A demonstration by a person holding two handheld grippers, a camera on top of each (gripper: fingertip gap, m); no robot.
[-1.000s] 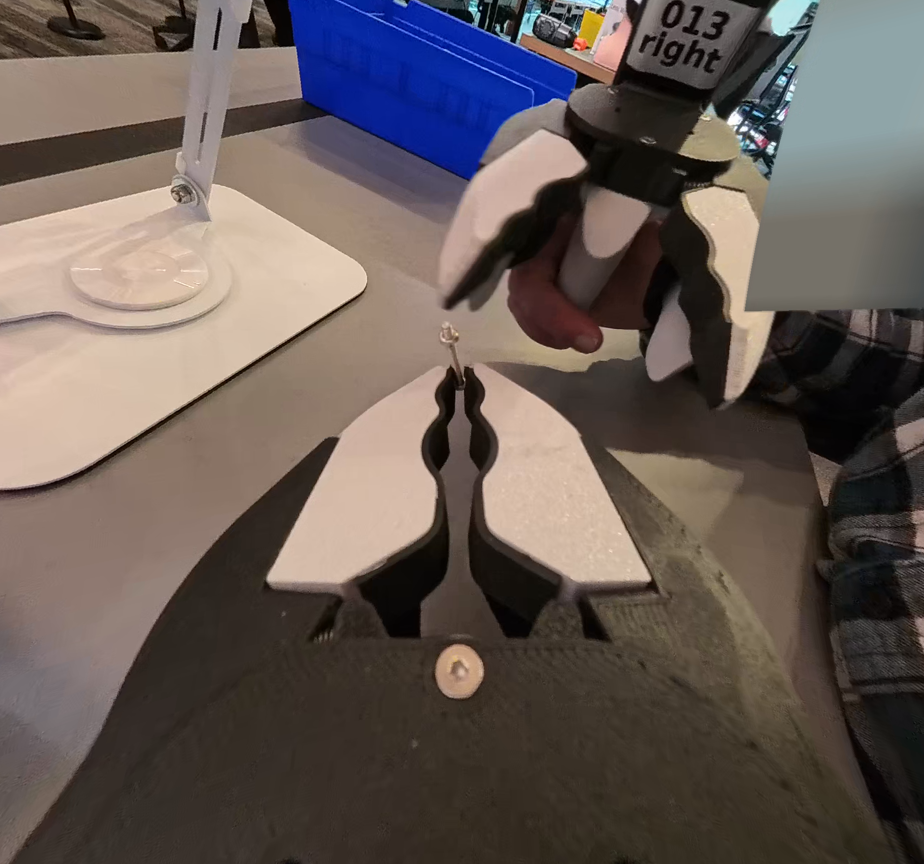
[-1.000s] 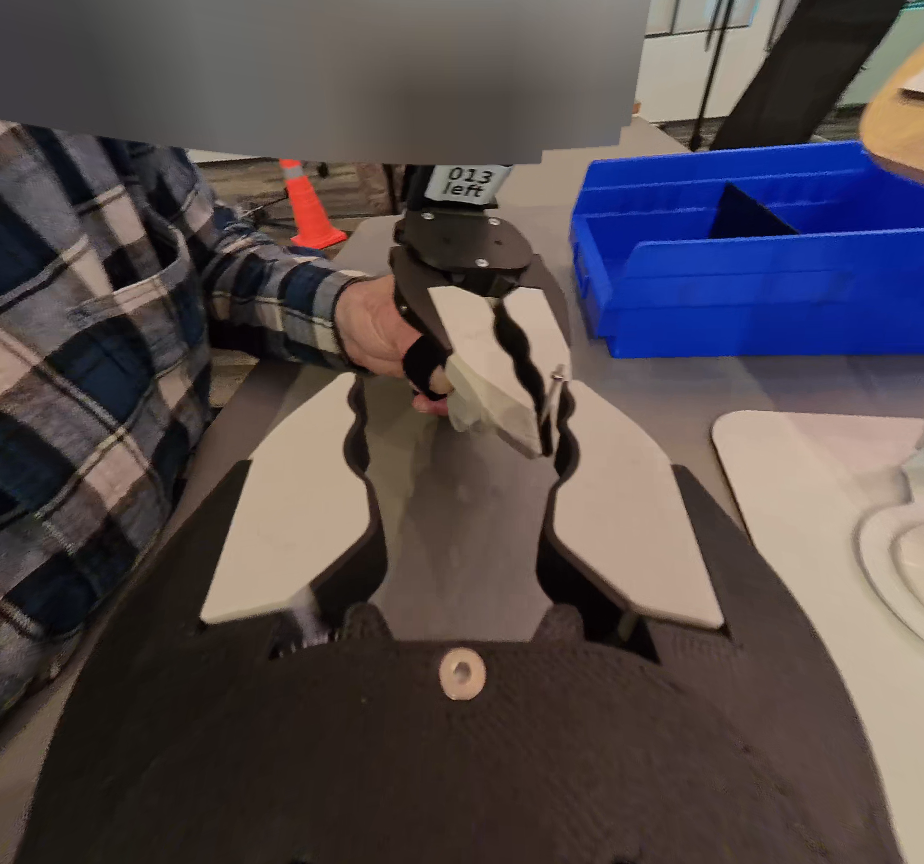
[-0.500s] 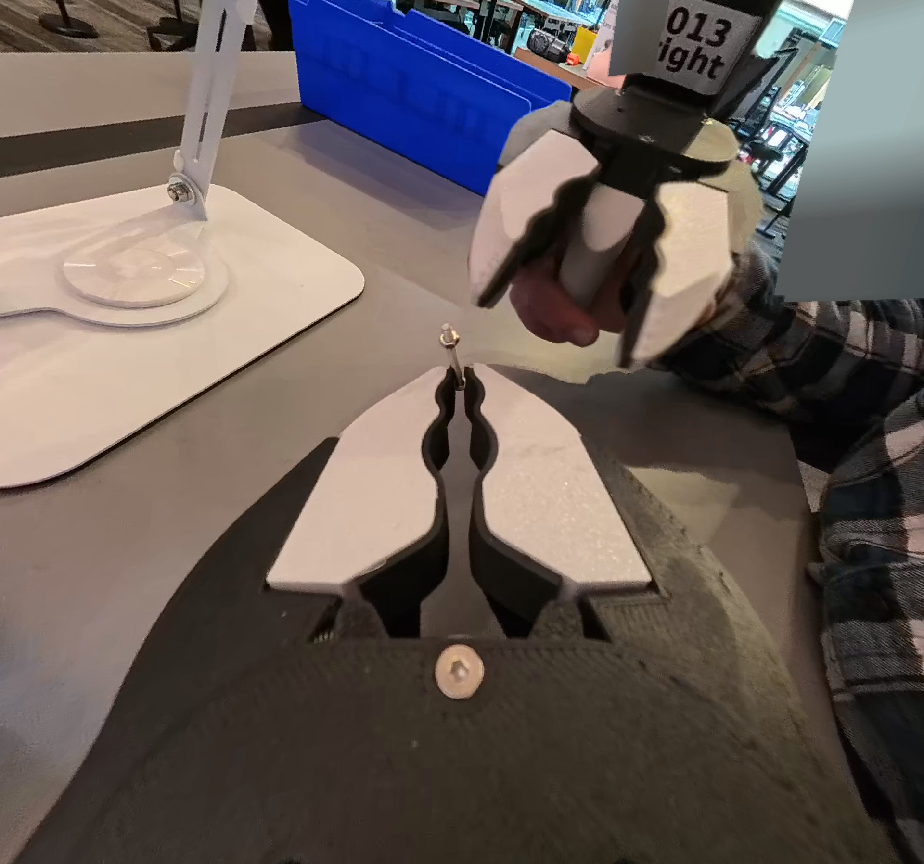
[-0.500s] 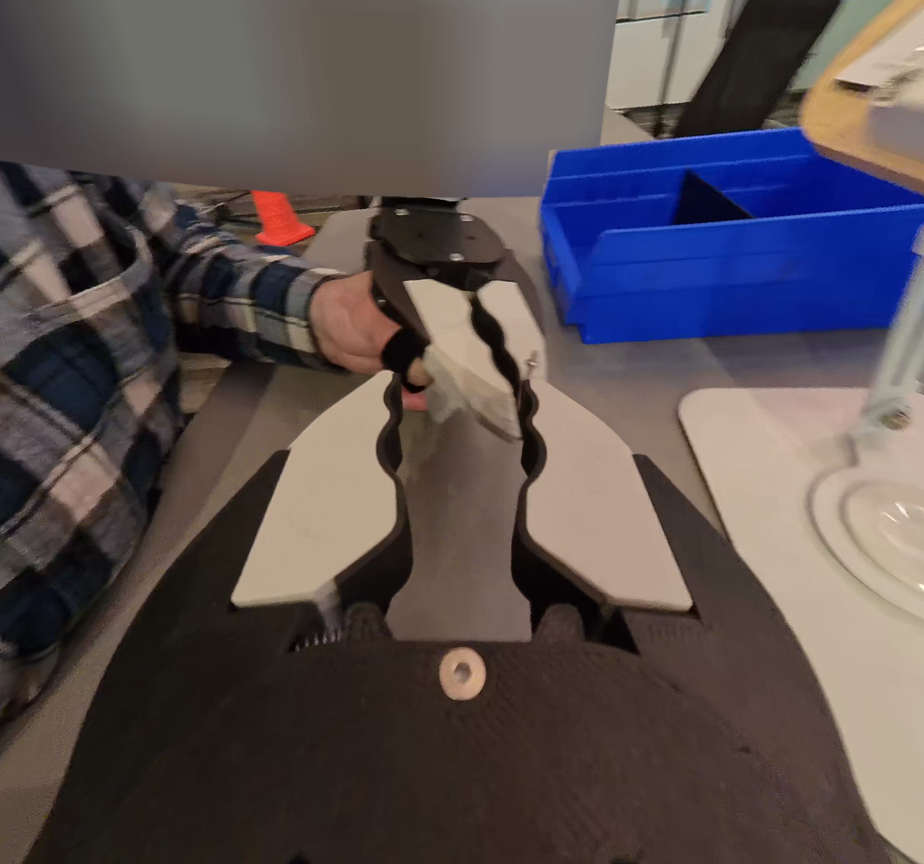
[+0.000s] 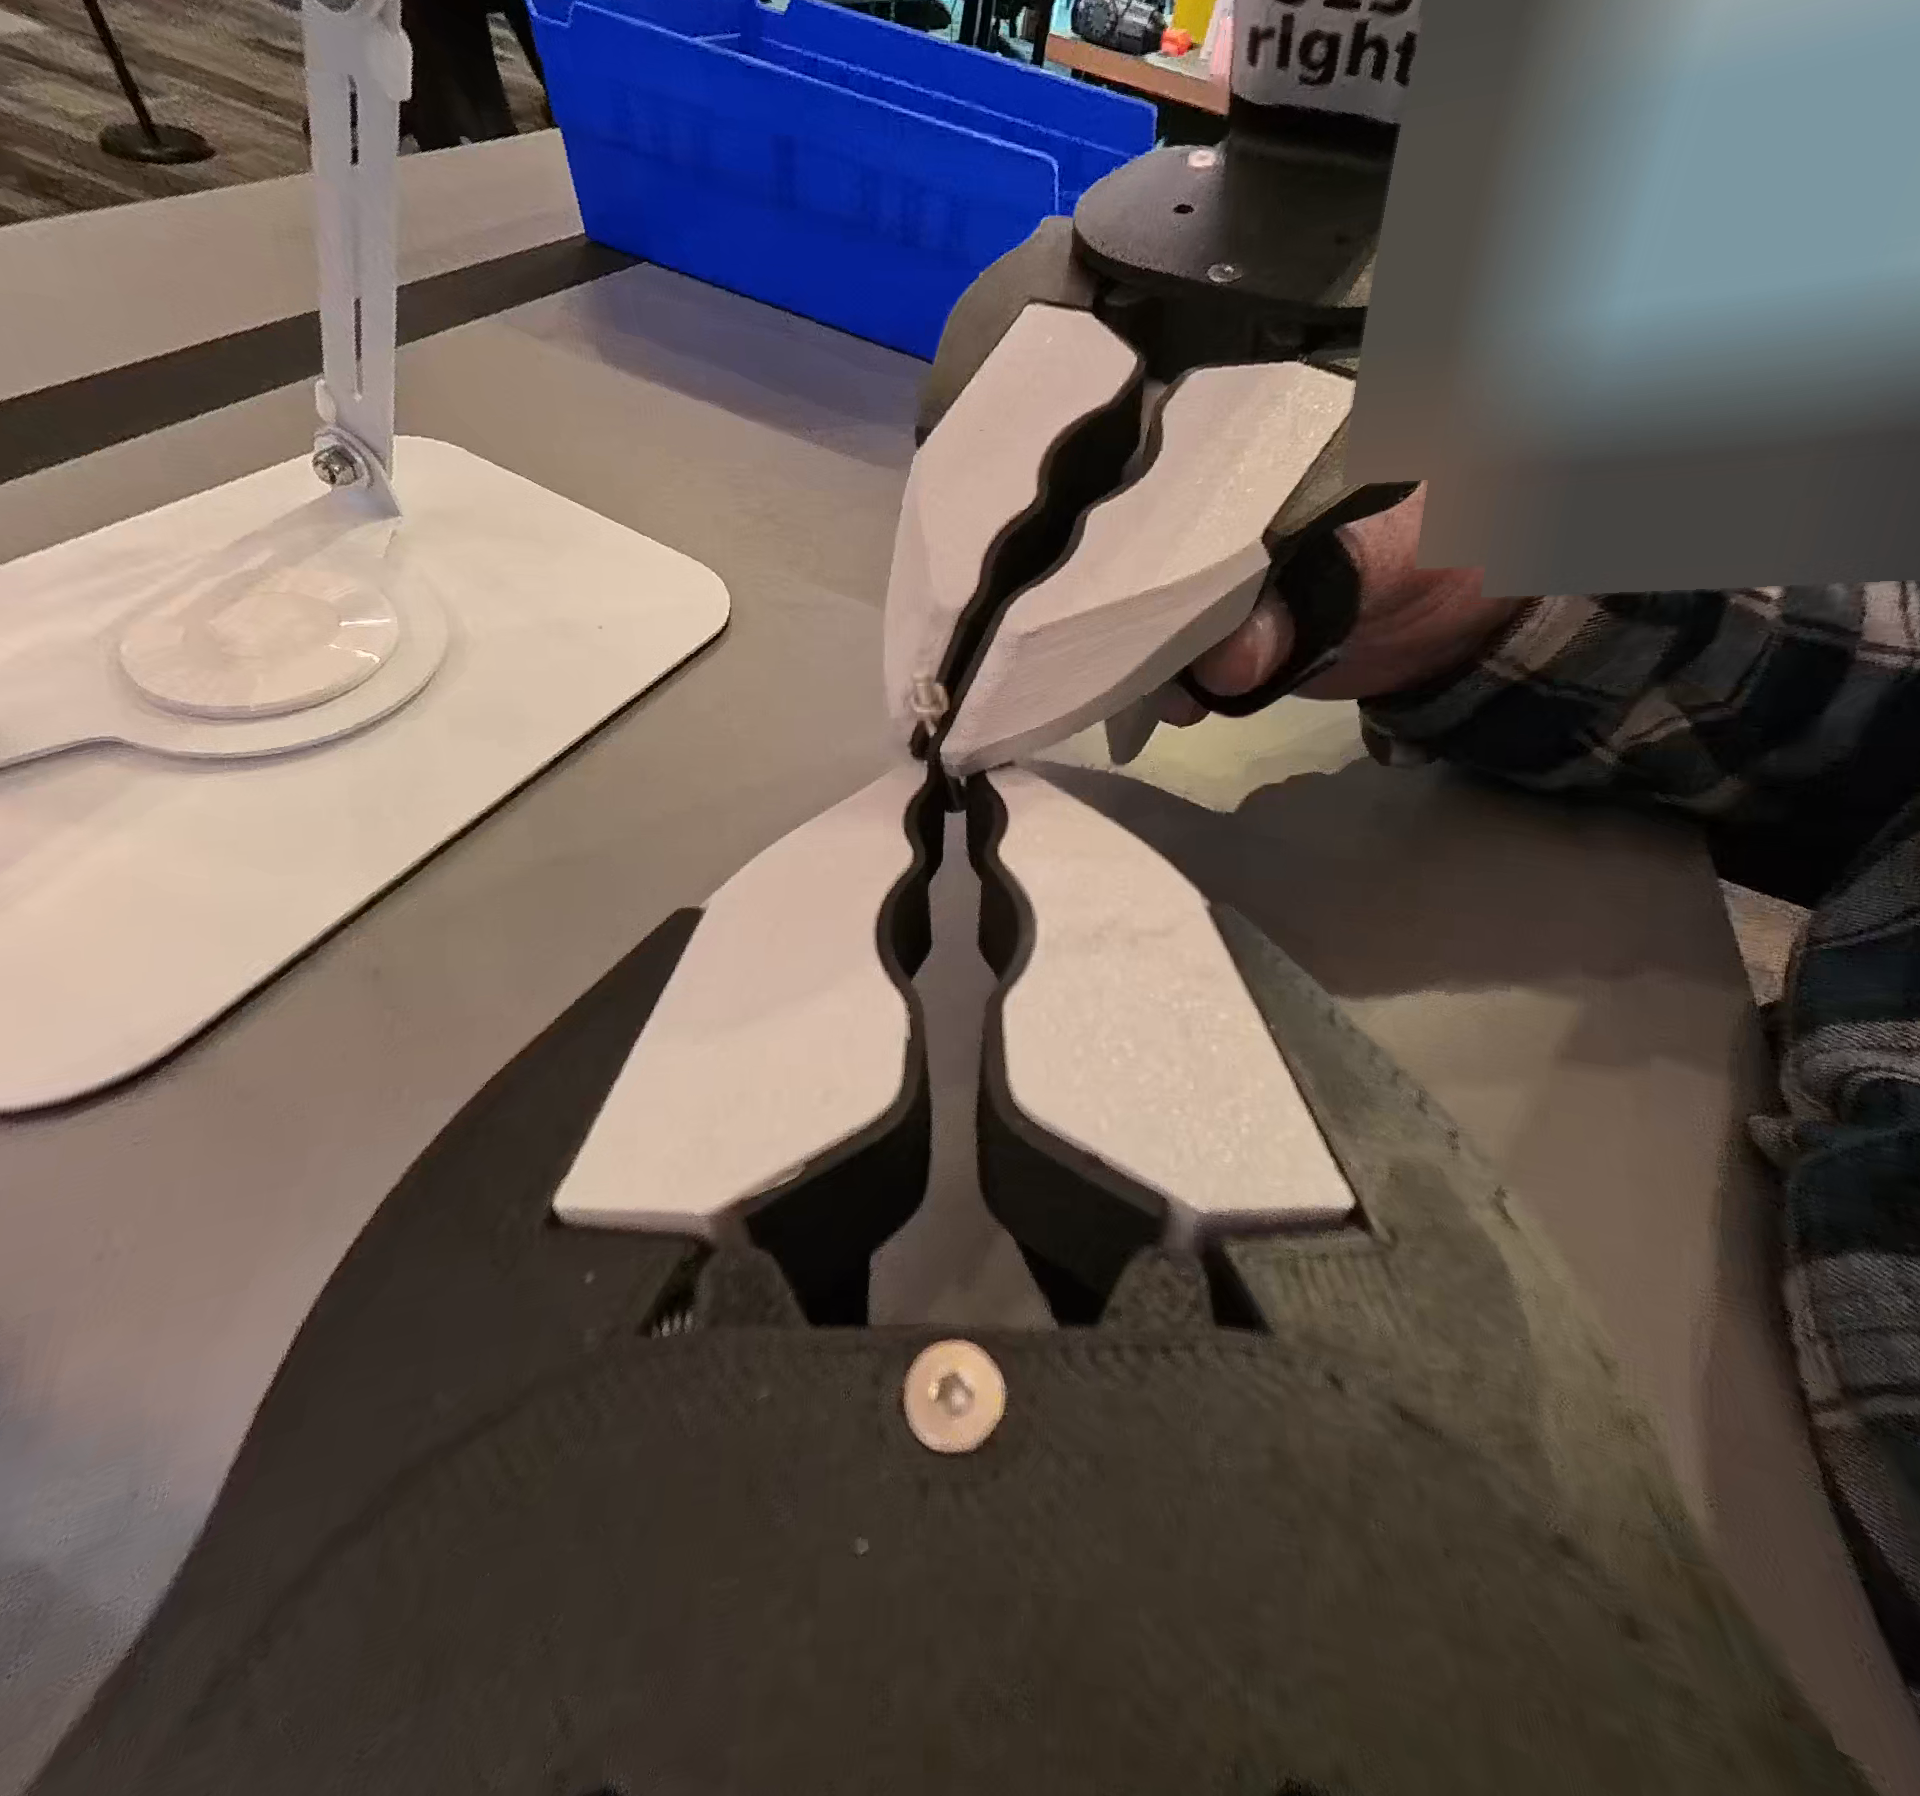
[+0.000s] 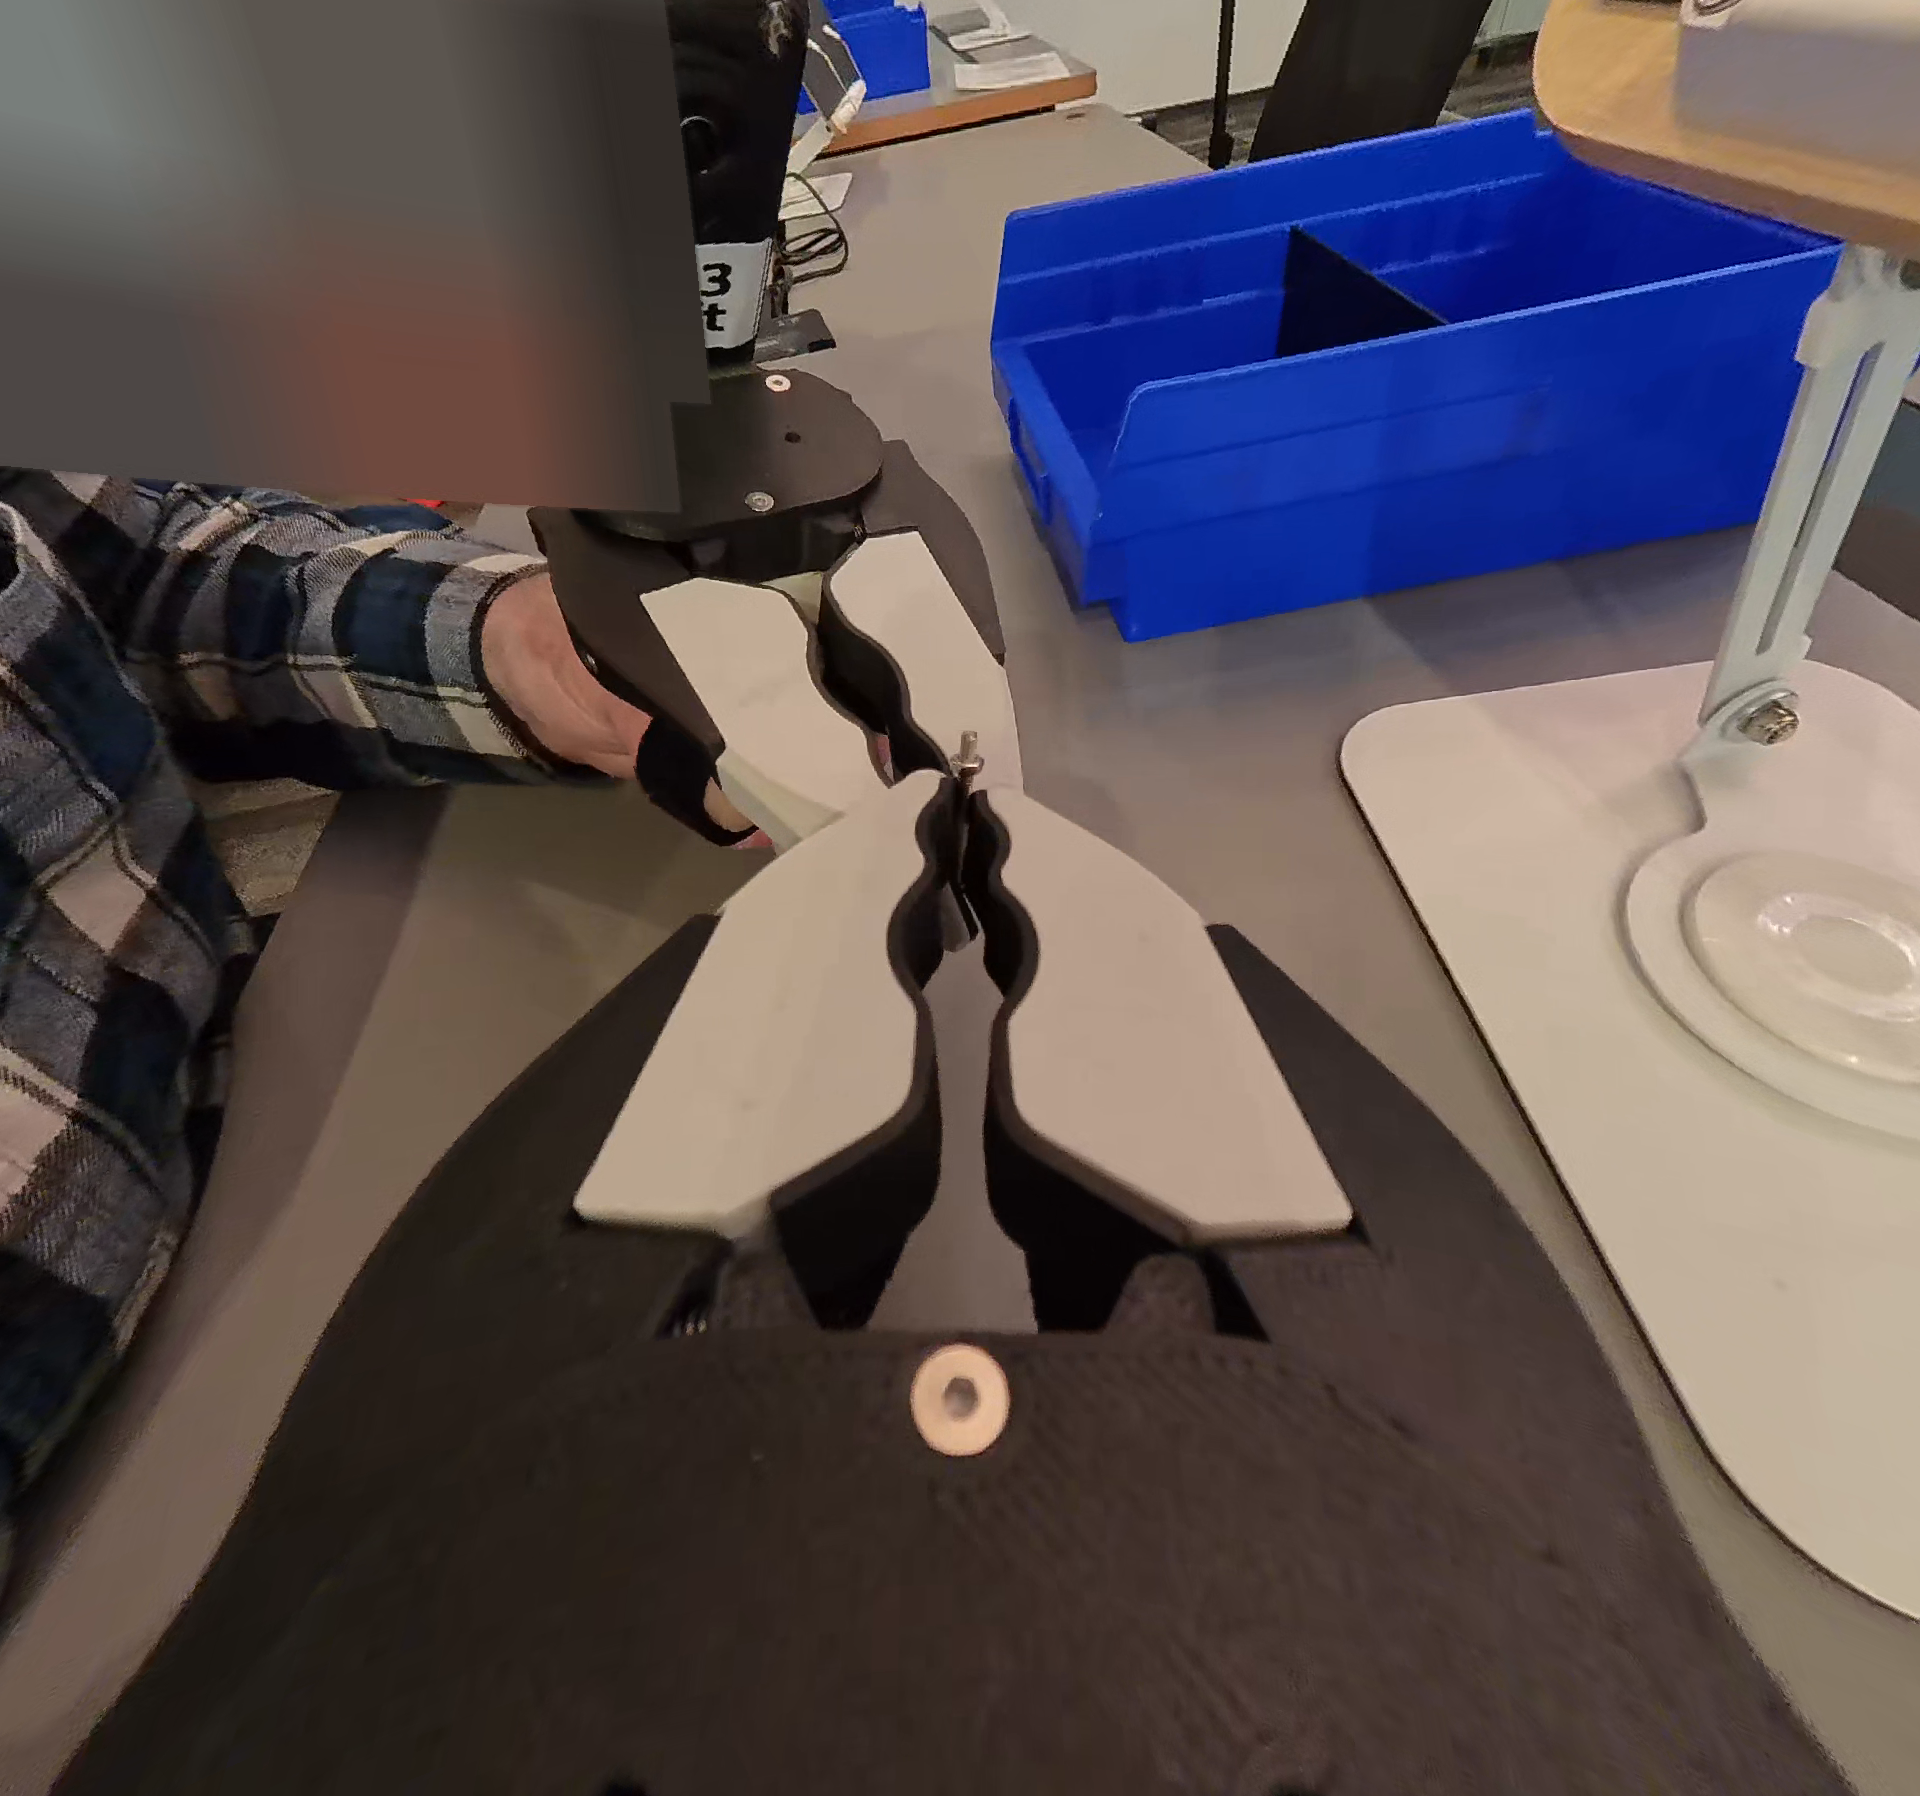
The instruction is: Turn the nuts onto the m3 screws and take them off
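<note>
Silver bolt [image 6: 966, 790] sits pinched by both your closed grippers, left gripper [image 5: 951, 796] and right gripper [image 6: 961, 801], tip to tip above the grey table [image 5: 727, 458]. Twisting or pulling unevenly could flick it loose.

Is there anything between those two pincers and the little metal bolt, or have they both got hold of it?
Nothing visible stands between. The left gripper and the right gripper are both shut on the small bolt, tip to tip above the grey table.
</note>
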